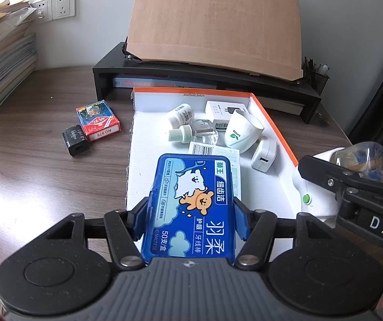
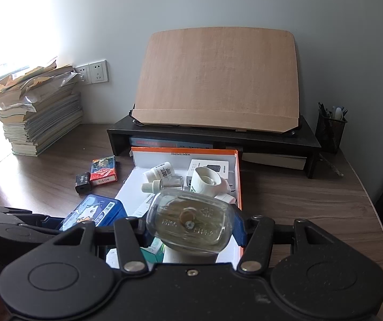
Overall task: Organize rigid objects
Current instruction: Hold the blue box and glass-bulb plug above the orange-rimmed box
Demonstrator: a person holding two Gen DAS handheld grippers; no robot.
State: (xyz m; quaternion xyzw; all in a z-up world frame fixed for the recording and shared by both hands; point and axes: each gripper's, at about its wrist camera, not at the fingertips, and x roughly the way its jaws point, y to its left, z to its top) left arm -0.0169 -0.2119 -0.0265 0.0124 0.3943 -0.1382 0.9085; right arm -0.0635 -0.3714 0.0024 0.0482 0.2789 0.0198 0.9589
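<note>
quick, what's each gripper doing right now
left gripper: shut on the blue floss pick box
right gripper: shut on the clear bottle

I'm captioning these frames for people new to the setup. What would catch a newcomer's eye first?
Most striking is the bright blue floss box, clamped in the left gripper over the near end of the white tray. Next is the clear bottle gripped by the right gripper just above that tray. Behind, a big wooden board leans on the black shelf.
</note>
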